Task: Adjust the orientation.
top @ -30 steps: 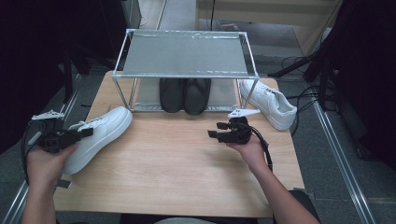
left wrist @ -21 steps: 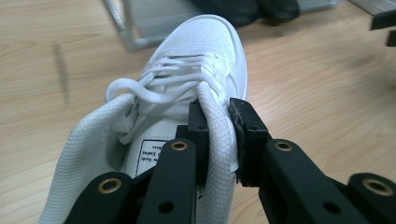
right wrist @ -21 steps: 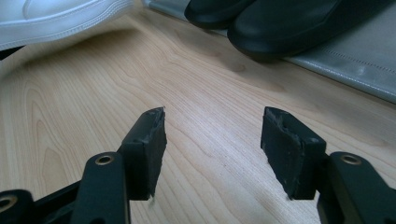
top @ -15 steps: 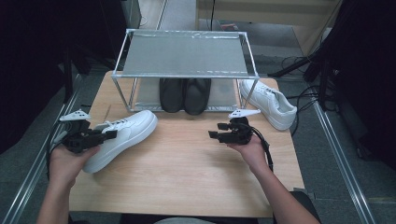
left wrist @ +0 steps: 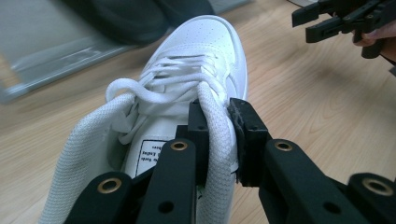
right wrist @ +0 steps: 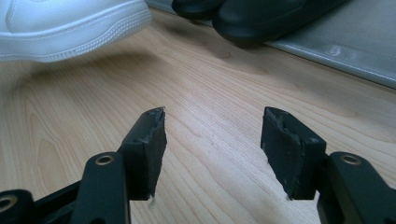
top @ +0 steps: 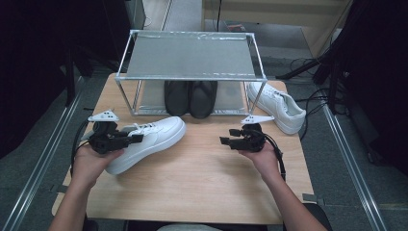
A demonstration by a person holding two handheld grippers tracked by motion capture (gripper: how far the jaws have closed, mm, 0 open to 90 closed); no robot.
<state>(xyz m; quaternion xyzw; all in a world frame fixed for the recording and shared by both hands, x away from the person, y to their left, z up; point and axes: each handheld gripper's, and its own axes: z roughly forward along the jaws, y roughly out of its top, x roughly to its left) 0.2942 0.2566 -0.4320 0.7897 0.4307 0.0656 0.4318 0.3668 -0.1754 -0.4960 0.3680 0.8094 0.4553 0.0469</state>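
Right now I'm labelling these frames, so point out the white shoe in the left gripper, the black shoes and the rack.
white shoe (left wrist: pixel 201 51), left gripper view, toe cap.
black shoes (top: pixel 191 96), high view, where the pair meets.
rack (top: pixel 187 55), high view, top shelf.

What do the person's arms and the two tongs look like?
Both tongs, left and right, are black, each topped by a grey three-cornered plate and trailing a black cable. Their jaws carry brass-coloured rivets and worn dark pads. The forearms are bare, with no sleeves in sight.

A pair of black shoes sits under a metal rack on the wooden desk; another white sneaker lies beside the rack.
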